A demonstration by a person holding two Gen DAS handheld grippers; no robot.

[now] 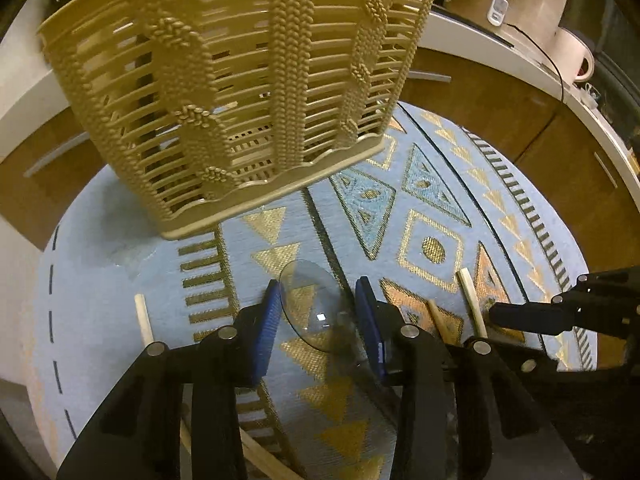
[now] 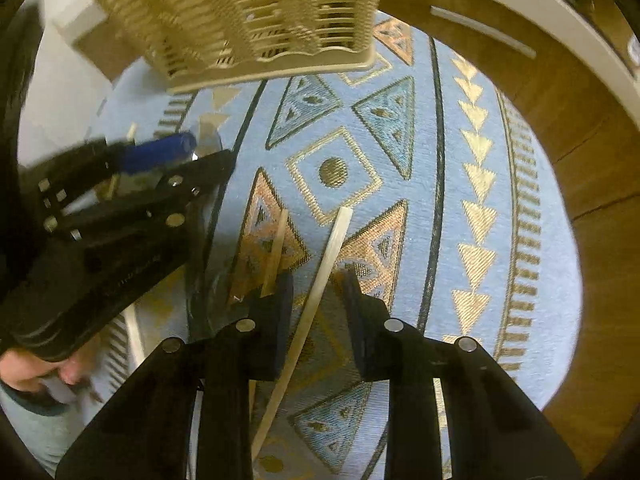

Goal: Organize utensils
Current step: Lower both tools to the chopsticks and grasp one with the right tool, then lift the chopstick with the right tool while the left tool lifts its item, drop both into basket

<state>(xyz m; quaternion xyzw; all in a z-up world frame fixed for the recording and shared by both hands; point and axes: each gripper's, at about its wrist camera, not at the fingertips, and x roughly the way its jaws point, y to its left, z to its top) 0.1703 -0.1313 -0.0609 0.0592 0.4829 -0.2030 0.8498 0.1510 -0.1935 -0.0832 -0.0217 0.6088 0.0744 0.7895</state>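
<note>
A tan woven plastic basket [image 1: 240, 92] stands on the blue patterned rug [image 1: 400, 208], also in the right wrist view [image 2: 256, 20]. My left gripper [image 1: 318, 312] is open, its blue pads either side of a clear spoon bowl [image 1: 312, 304] lying on the rug. My right gripper [image 2: 318, 300] is open, low over the rug, astride a pale chopstick [image 2: 320, 280]; a tan stick [image 2: 276, 248] lies just left of it. The same two sticks show in the left wrist view [image 1: 472, 304]. Another pale stick [image 1: 144, 320] lies at left.
Wooden cabinets [image 1: 500, 96] with a white countertop curve round the rug's far side. Pots and a white kettle [image 1: 576, 56] stand on the counter. My left gripper shows at the left of the right wrist view [image 2: 120, 200].
</note>
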